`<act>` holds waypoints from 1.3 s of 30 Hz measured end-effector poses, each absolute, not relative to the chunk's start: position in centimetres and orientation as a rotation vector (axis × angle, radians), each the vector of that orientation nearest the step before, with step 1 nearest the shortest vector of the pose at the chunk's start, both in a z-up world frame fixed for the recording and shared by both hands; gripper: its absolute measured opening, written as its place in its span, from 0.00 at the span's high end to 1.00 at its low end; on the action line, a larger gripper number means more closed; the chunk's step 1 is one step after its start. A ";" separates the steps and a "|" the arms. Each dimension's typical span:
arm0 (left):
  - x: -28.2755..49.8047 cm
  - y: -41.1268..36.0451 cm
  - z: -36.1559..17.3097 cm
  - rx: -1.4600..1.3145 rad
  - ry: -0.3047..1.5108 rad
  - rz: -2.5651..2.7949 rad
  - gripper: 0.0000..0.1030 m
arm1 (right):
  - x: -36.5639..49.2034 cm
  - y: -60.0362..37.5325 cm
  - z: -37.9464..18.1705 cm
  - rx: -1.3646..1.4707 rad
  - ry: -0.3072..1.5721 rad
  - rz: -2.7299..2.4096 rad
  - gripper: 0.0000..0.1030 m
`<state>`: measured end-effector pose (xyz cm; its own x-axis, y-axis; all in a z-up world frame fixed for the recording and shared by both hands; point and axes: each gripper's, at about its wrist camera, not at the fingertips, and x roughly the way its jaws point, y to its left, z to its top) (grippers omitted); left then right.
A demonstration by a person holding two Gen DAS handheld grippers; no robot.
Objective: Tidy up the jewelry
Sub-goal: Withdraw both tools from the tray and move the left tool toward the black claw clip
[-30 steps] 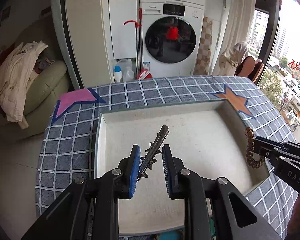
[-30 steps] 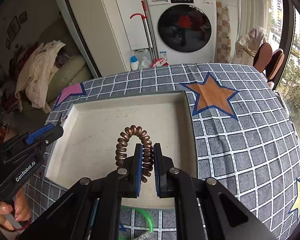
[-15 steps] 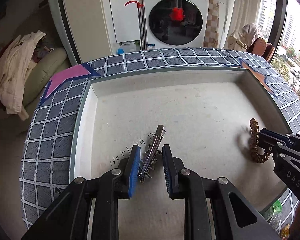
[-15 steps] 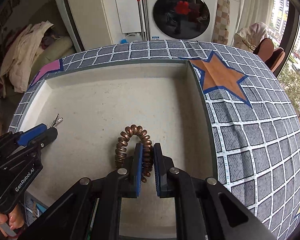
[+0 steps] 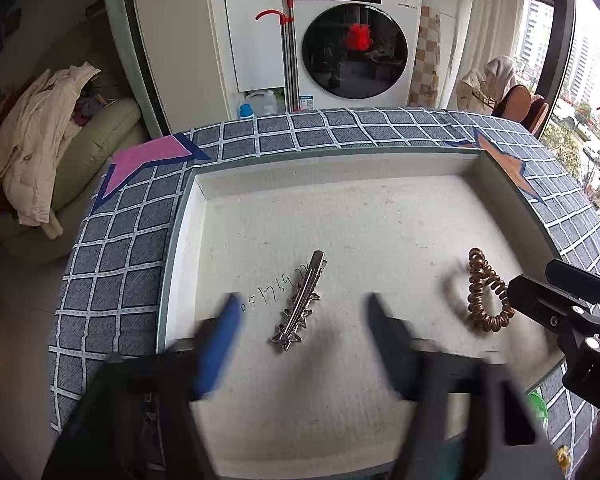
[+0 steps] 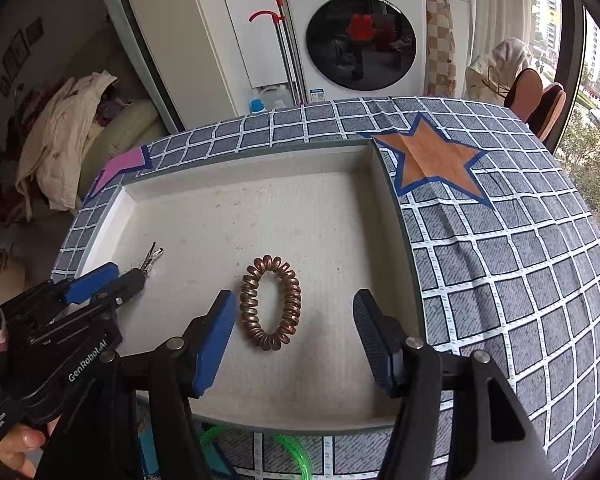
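Observation:
A silver hair clip with star shapes (image 5: pixel 300 304) lies flat on the floor of the shallow white tray (image 5: pixel 380 168). My left gripper (image 5: pixel 300 344) is open around its near end, blurred, not touching it. A copper spiral hair tie (image 6: pixel 271 303) lies flat on the tray floor. My right gripper (image 6: pixel 294 338) is open, with the hair tie between its fingers. The hair tie (image 5: pixel 487 292) also shows in the left wrist view, just in front of the right gripper (image 5: pixel 540 292). The clip's tip (image 6: pixel 152 258) shows past the left gripper (image 6: pixel 108 278) in the right wrist view.
The tray (image 6: pixel 376 160) sits on a grey checked cloth with an orange star (image 6: pixel 432 160) and a pink star (image 5: pixel 148 160). A green plastic ring (image 6: pixel 292 452) lies below the tray's near edge. A washing machine (image 5: pixel 356 44) and a sofa with clothes (image 5: pixel 40 148) stand behind.
Both grippers lowered into the tray and opened. The left let go of the hair clip, the right let go of the hair tie; both items now lie on the tray floor.

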<state>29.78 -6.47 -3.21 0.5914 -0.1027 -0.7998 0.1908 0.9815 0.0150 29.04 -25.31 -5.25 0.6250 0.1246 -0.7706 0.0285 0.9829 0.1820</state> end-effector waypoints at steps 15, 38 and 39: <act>21.5 -2.6 1.9 0.066 0.800 -0.221 0.00 | 21.0 -26.2 -1.0 0.287 0.749 0.119 0.07; 8.4 -0.9 -3.5 0.046 0.886 -0.219 0.00 | 7.0 -28.0 -8.4 0.352 0.907 -0.035 0.07; 8.3 -1.1 -3.7 0.051 0.887 -0.216 0.00 | 6.8 -28.0 -8.7 0.353 0.910 -0.041 0.07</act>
